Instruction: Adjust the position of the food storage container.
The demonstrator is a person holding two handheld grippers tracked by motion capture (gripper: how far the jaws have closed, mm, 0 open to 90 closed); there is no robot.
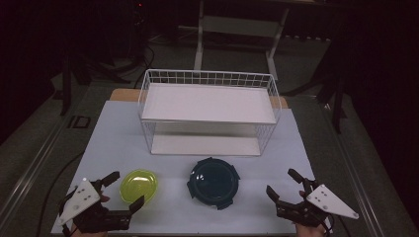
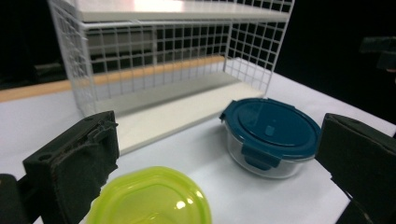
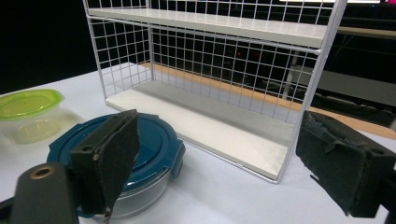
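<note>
High view showed us both grippers resting spread near the tabletop's front edge: our left gripper (image 1: pixel 124 190) beside the green-lidded container (image 1: pixel 139 185), our right gripper (image 1: pixel 284 185) empty, the blue-lidded container (image 1: pixel 214 183) between them, ready for picking

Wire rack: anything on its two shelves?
Both shelves of the wire rack look bare: top shelf and bottom shelf. In the high view the top shelf covers the bottom shelf's rear.

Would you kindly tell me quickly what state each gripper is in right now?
Left gripper: open, holding nothing, beside the green-lidded container.
Right gripper: open, holding nothing.
</note>
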